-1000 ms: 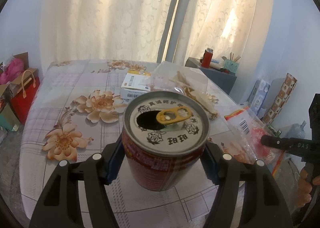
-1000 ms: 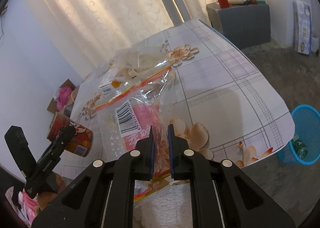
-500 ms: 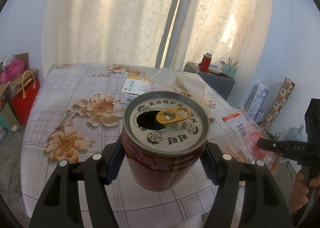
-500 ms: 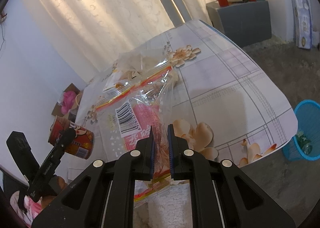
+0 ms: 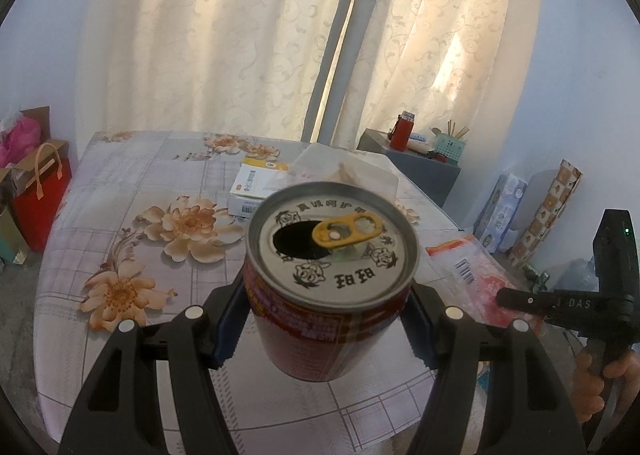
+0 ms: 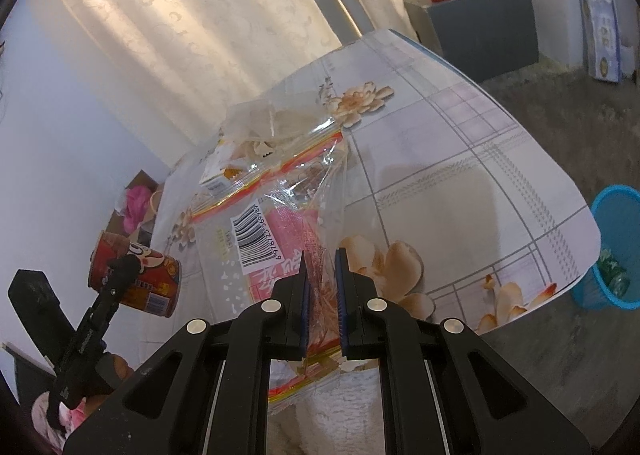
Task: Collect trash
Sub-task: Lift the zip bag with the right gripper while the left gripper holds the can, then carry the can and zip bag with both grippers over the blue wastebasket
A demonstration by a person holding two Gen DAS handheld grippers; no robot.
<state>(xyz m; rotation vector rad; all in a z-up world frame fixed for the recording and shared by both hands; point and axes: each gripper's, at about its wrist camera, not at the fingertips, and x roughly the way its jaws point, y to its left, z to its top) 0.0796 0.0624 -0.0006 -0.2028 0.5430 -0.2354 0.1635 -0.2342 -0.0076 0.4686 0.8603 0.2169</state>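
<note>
My left gripper [image 5: 326, 319] is shut on an opened red drink can [image 5: 332, 287] and holds it upright above the flowered table [image 5: 120, 223]. The can also shows at the left of the right wrist view [image 6: 134, 279], held in the left gripper [image 6: 120, 267]. My right gripper [image 6: 322, 267] is shut on a clear plastic bag with pink print and a barcode [image 6: 272, 231], lifted off the table. The bag also shows in the left wrist view [image 5: 472, 279], next to the right gripper [image 5: 504, 297].
A blue trash basket [image 6: 612, 251] stands on the floor past the table's right corner. A white and yellow box [image 5: 256, 183] and a clear wrapper [image 5: 344, 171] lie on the table. A grey cabinet [image 6: 476, 23] and a red bag [image 5: 40, 195] stand around.
Both grippers have risen with their loads: the can and the plastic bag sit higher above the table, and the views tilt up a little.
</note>
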